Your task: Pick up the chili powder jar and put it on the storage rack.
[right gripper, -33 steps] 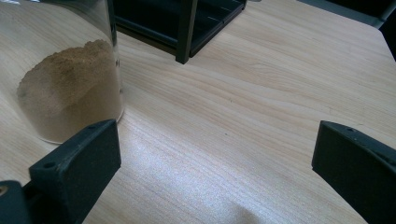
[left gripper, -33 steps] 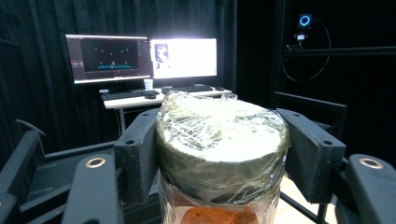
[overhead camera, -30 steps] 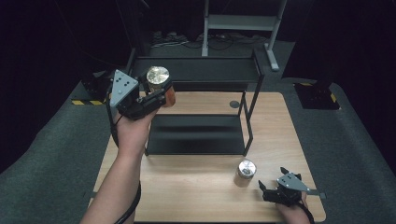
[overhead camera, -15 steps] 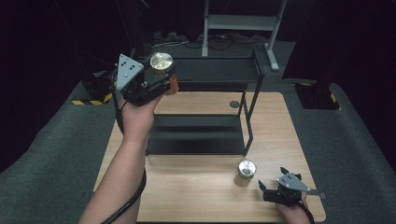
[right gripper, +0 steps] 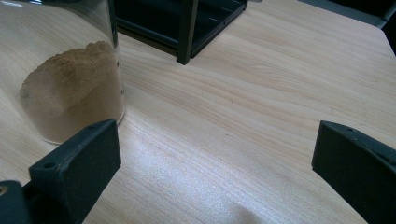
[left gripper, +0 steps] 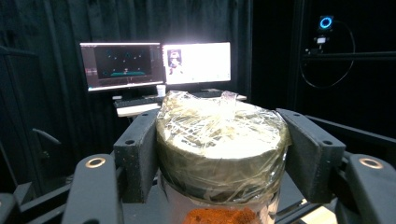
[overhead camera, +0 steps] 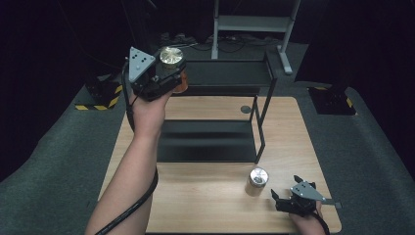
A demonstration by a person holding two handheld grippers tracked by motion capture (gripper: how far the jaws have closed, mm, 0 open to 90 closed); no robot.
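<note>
My left gripper (overhead camera: 169, 73) is raised near the left end of the black rack's upper shelf (overhead camera: 230, 73), shut on a glass jar of orange powder (overhead camera: 180, 83) with a foil-wrapped lid (overhead camera: 171, 55). Seen along its own jaws, the left gripper (left gripper: 219, 154) has both pads pressed on the jar's wrapped lid (left gripper: 222, 140). A second jar (overhead camera: 257, 181), filled with tan powder, stands on the table near the front right. My right gripper (overhead camera: 280, 200) rests open on the table just right of it. The right gripper (right gripper: 212, 186) has nothing between its jaws, and the tan jar (right gripper: 74, 88) is at its left.
The black two-tier rack has a lower shelf (overhead camera: 208, 142) on the wooden table (overhead camera: 205, 205). A rack leg (right gripper: 187, 32) stands ahead of the right gripper. Grey carpet surrounds the table; a metal stand (overhead camera: 254, 22) is behind. Monitors (left gripper: 154, 63) glow in the distance.
My left hand has carried the orange-powder jar up and toward the back, closer to the upper shelf. The right gripper and the tan jar have stayed put.
</note>
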